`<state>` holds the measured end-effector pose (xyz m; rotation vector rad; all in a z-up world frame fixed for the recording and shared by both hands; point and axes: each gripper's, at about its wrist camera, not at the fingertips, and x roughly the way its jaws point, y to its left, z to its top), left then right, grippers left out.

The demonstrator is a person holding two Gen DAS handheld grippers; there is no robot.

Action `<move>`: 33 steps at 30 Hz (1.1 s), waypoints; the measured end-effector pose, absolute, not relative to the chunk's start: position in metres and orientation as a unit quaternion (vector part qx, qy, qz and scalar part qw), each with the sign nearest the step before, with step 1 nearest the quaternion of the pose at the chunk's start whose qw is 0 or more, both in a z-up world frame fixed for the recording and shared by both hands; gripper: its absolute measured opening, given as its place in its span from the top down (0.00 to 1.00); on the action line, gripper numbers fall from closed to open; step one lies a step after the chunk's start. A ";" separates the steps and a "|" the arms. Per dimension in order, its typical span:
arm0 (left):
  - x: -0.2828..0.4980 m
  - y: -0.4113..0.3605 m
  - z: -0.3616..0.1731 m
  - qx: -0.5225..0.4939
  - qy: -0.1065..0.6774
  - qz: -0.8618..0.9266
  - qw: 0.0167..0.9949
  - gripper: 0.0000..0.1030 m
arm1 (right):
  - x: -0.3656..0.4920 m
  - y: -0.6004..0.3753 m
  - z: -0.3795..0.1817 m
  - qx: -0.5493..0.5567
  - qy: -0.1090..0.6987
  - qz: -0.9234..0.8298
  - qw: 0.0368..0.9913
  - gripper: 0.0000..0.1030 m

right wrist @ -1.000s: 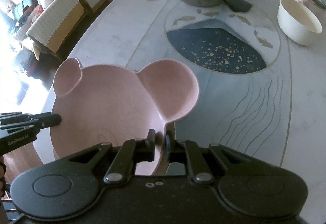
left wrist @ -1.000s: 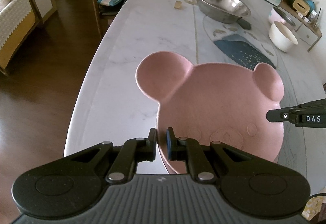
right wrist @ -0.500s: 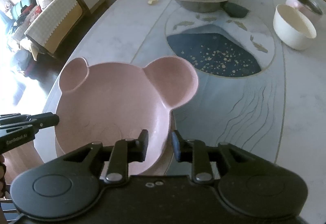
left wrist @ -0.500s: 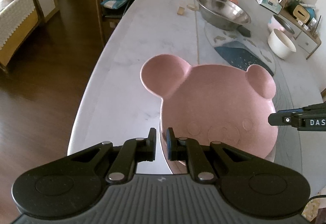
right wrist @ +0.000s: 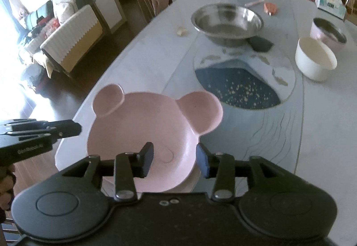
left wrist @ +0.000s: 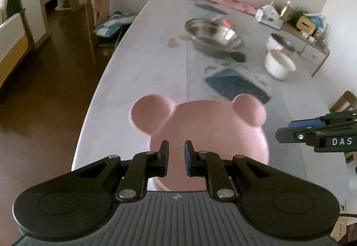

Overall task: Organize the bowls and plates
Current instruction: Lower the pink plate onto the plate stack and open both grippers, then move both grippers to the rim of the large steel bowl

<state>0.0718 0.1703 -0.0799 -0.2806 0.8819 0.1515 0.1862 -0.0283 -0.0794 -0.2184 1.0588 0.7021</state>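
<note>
Nearest in the left wrist view, the left claw (left wrist: 176,160) has its fingers apart by a narrow gap, with nothing between them; the near rim of the pink bear-shaped plate (left wrist: 207,132) lies just beyond and below. In the right wrist view the right claw (right wrist: 175,160) stands wide apart, its fingers on either side of the plate's (right wrist: 142,134) near right rim but not closed on it.

The plate sits at the near end of the worktop (right wrist: 323,116), close to the left edge. A pale rim shows under its near side, possibly another dish beneath, though the view is too poor to be sure. The two ears point to the far end, so its long axis runs near to far.

It looks like light, stiff moulded plastic or fibre, smooth and a little slippery, unlikely to shatter. The raised rim is probably the best hold, one claw on each side.

Further off sit a cream bowl (right wrist: 315,58) at right and a steel bowl (right wrist: 227,20) beyond.
</note>
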 end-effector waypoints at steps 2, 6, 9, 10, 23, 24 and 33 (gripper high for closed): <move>0.074 0.165 -0.074 -0.135 0.419 0.065 0.896 0.86 | 0.183 -0.028 -0.072 -0.101 0.484 0.331 0.804 0.54; 0.079 0.154 -0.060 -0.125 0.402 0.050 0.906 0.84 | 0.178 -0.029 -0.057 -0.096 0.464 0.333 0.815 0.48; 0.084 0.147 -0.050 -0.118 0.389 0.045 0.913 0.71 | 0.175 -0.030 -0.045 -0.093 0.447 0.329 0.827 0.39; 0.085 0.145 -0.047 -0.117 0.383 0.043 0.915 0.69 | 0.175 -0.031 -0.042 -0.090 0.442 0.329 0.830 0.37; 0.115 0.130 -0.010 -0.109 0.328 0.032 0.938 0.28 | 0.188 -0.035 0.001 -0.093 0.371 0.315 0.869 0.09; 0.119 0.130 -0.008 -0.106 0.324 0.035 0.939 0.28 | 0.191 -0.036 0.004 -0.094 0.365 0.312 0.872 0.05; 0.172 0.138 -0.004 -0.113 0.318 0.046 0.940 0.22 | 0.240 -0.037 0.011 -0.093 0.340 0.293 0.889 0.00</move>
